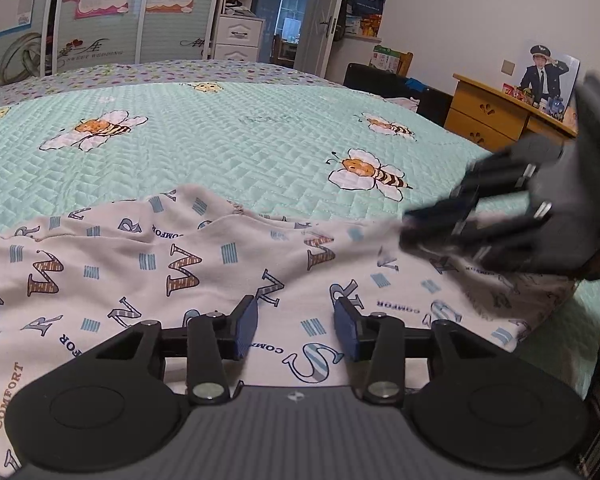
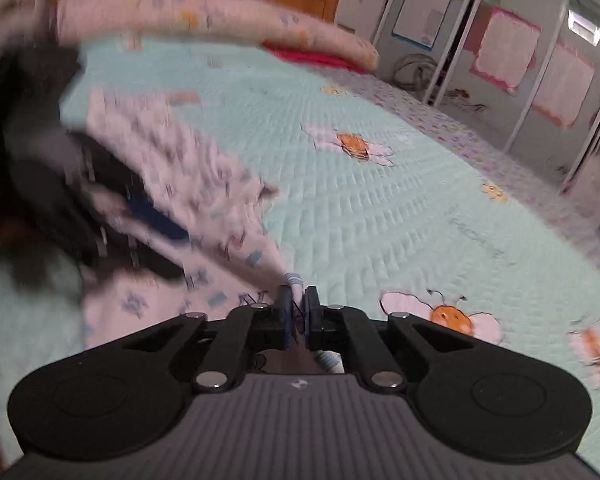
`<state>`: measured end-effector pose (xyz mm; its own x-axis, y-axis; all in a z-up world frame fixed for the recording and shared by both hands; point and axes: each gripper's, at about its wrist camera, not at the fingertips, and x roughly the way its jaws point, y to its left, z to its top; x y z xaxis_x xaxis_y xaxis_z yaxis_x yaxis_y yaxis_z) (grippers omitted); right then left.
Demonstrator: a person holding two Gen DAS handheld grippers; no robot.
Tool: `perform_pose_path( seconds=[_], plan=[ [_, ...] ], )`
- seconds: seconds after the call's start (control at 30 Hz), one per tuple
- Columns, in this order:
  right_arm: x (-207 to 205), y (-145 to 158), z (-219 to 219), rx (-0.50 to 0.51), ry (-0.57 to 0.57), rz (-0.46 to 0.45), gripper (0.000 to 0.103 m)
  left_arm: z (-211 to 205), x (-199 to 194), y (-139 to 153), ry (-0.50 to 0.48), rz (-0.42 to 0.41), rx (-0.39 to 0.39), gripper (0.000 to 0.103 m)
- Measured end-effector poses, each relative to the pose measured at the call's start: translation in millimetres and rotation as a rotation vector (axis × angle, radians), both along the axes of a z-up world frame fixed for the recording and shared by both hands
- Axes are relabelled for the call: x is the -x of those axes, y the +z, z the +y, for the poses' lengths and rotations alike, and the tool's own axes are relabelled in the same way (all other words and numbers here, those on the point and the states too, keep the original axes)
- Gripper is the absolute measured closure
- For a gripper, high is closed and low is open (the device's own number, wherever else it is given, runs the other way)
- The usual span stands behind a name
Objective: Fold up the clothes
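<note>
Nearest the front edge of the bed [image 1: 228, 148], a white garment [image 1: 148, 264] printed with letters is spread, crumpled, over the green bee-patterned quilt. Above it the left gripper [image 1: 295, 326] is held with its blue pads parted, nothing between them. Toward the bed's right edge, the right gripper [image 2: 296, 312] is clamped on a bunched corner of the garment, which is drawn taut. Beyond the bed, a wooden dresser [image 1: 496, 116] and wardrobe doors [image 1: 100, 12] are seen.
</note>
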<state>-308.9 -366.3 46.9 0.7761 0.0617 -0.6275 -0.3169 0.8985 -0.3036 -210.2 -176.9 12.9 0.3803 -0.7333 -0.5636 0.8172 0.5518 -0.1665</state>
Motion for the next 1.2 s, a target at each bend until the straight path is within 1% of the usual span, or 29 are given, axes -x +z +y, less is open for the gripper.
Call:
perform_pose_path(
  seconds=[0.07,0.1,0.13,0.2,0.3,0.33,0.4,0.43,0.47,0.5,0.53,0.57,0.6,0.63,0.7,0.73,0.77,0.8,0.87,0.9,0.93,1.0,1.03,1.07,1.1,1.17,1.2],
  plan=[
    [-2,-17,2,0.069,-0.060,0.034,0.087,1,-1,1,0.005,0.009,-0.002,0.057],
    [-2,-14,-2,0.027,-0.089,0.041,0.085,1,-1,2,0.009,0.016,-0.001,0.057],
    [-1,-7,-10,-0.053,-0.119,0.041,0.082,2,-2,3,0.013,0.023,0.000,0.057],
    [2,8,-28,-0.204,-0.195,0.015,0.080,4,-2,8,0.029,0.039,0.005,0.057],
    [12,22,-56,-0.451,-0.278,-0.008,0.080,10,-1,22,0.019,0.050,0.050,0.057],
    [15,22,-66,-0.558,-0.291,-0.002,0.081,10,-2,28,0.006,0.074,0.091,0.057],
    [19,12,-86,-0.786,-0.319,0.029,0.081,-1,-9,33,-0.023,0.126,0.135,0.056],
    [18,4,-94,-0.869,-0.345,0.044,0.081,-7,-13,36,-0.037,0.152,0.157,0.056],
    [15,-7,-99,-0.919,-0.369,0.068,0.081,-15,-22,28,-0.006,0.168,0.120,0.056],
    [9,-20,-101,-0.936,-0.392,0.103,0.081,-24,-31,21,0.025,0.184,0.082,0.056],
    [6,-31,-100,-0.926,-0.427,0.114,0.089,-32,-40,13,0.056,0.200,0.045,0.058],
    [5,-39,-98,-0.906,-0.469,0.111,0.103,-41,-49,5,0.087,0.216,0.007,0.068],
    [8,-40,-99,-0.925,-0.490,0.099,0.103,-39,-54,3,0.085,0.221,0.036,0.068],
    [14,-38,-102,-0.962,-0.501,0.081,0.101,-37,-56,3,0.085,0.236,0.045,0.068],
    [36,-26,-107,-0.993,-0.534,0.004,0.091,-34,-57,4,0.087,0.249,0.056,0.067],
    [48,-24,-110,-1.002,-0.557,-0.017,0.080,-35,-54,4,0.086,0.239,0.051,0.067],
    [59,-25,-114,-1.011,-0.582,-0.028,0.073,-36,-53,4,0.088,0.229,0.049,0.067],
    [69,-25,-118,-1.020,-0.607,-0.039,0.072,-36,-52,4,0.091,0.220,0.047,0.067],
    [89,-31,-130,-0.988,-0.715,-0.042,0.072,-37,-48,4,0.101,0.205,0.044,0.067],
    [102,-33,-137,-1.001,-0.768,-0.060,0.072,-37,-46,5,0.110,0.198,0.042,0.067],
    [118,-32,-144,-1.053,-0.798,-0.100,0.071,-37,-43,8,0.118,0.188,0.037,0.066],
    [150,-30,-153,-1.157,-0.843,-0.206,0.070,-36,-37,14,0.158,0.159,0.031,0.063],
    [166,-31,-157,-1.197,-0.873,-0.261,0.070,-36,-34,16,0.163,0.145,0.038,0.061],
    [180,-35,-160,-1.231,-0.902,-0.294,0.069,-36,-32,19,0.168,0.132,0.044,0.061],
    [192,-41,-164,-1.262,-0.929,-0.316,0.069,-36,-28,21,0.169,0.124,0.047,0.061],
    [207,-49,-168,-1.276,-1.008,-0.316,0.068,-37,-20,27,0.165,0.124,0.064,0.061],
    [214,-49,-167,-1.284,-1.014,-0.342,0.068,-38,-13,32,0.146,0.119,0.075,0.061]
  ],
)
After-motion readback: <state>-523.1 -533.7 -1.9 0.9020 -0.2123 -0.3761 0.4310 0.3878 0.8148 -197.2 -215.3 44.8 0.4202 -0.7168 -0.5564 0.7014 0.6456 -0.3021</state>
